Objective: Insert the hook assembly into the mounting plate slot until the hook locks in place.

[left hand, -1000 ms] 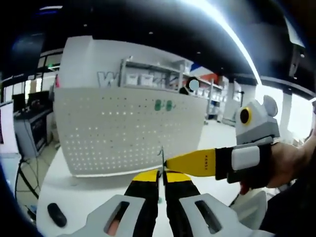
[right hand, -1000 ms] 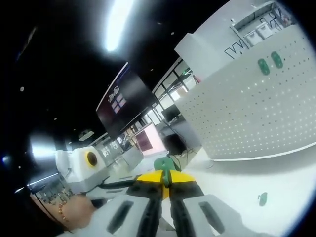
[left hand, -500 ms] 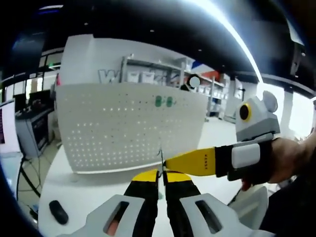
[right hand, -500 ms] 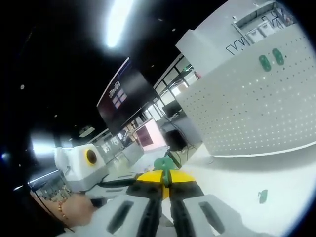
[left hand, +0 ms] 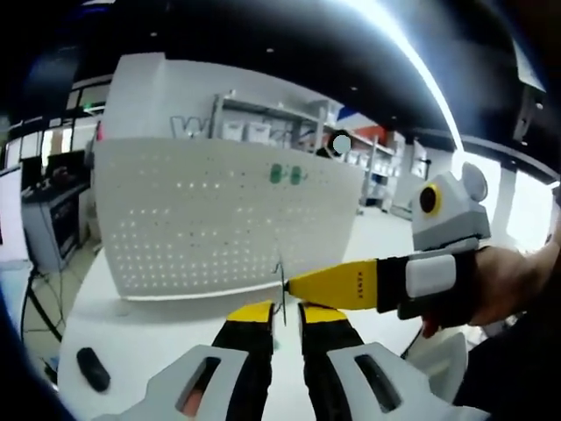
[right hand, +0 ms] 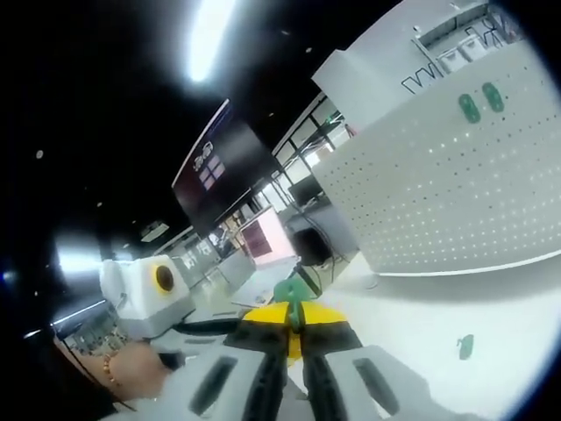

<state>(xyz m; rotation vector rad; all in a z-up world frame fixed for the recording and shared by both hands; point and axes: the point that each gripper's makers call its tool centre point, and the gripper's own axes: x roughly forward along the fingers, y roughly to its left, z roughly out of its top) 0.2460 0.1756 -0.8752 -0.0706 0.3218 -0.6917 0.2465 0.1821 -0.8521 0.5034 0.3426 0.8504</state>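
White pegboard [left hand: 219, 219] behind upright hook [left hand: 281, 289]

A white desk [left hand: 158, 338] carries an upright white perforated panel [left hand: 210, 219] with two green pieces [left hand: 286, 174] fixed near its top, a small dark object [left hand: 91, 369] lying near the panel, and one green piece [right hand: 465, 346] lying loose on the surface.

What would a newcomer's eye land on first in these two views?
Probably the big white pegboard standing upright on the white table, with two green pieces mounted near its top edge. Next, where the yellow-tipped right gripper meets the left gripper at a thin wire hook. A green piece lies loose on the table.
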